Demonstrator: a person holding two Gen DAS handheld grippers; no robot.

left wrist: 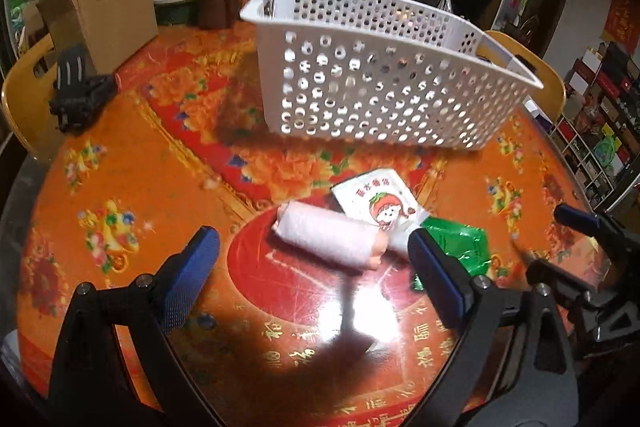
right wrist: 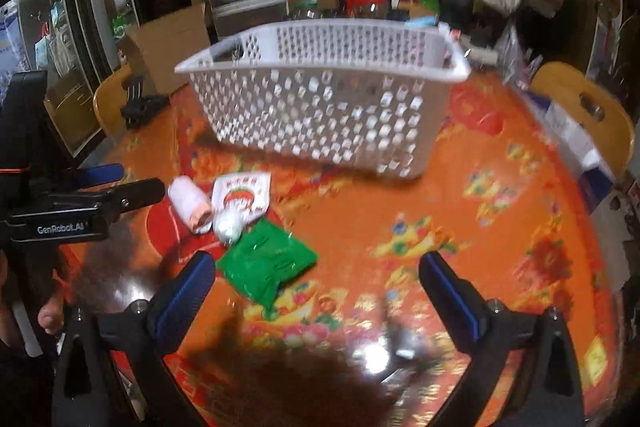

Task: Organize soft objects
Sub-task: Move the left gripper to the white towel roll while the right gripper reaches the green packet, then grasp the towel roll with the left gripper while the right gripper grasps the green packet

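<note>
One round table (left wrist: 132, 155) fills both views, its glossy orange-and-red floral cover catching a bright glare near the cameras. Two yellow chair backs (left wrist: 24, 107) stand at its far rim, one on each side. One open cardboard box (left wrist: 108, 23) sits at the table's far left edge.

On the table's far half stands one white perforated plastic basket (left wrist: 372, 83), upright; what lies inside it cannot be made out through the holes.

One small black ribbed item (left wrist: 76, 91) rests on the table near the cardboard box (too dark to name).

The soft things number four, clustered together in front of the basket and apart from it: one green foil packet (right wrist: 268, 263), nearest the right gripper; one pink rolled towel (left wrist: 332, 239) lying on its side; one white sachet printed with a strawberry cartoon figure (left wrist: 380, 205), touching the towel's far side; and one small silvery crumpled wad (right wrist: 229, 225), lying between the sachet and the green packet.

The left gripper (left wrist: 314, 247) hovers with its two blue-padded fingers spread wide, the towel lying between and just beyond them, not pinched. The right gripper (right wrist: 316, 267) also has its fingers spread wide, holding nothing, the green packet just inside its left finger.
</note>
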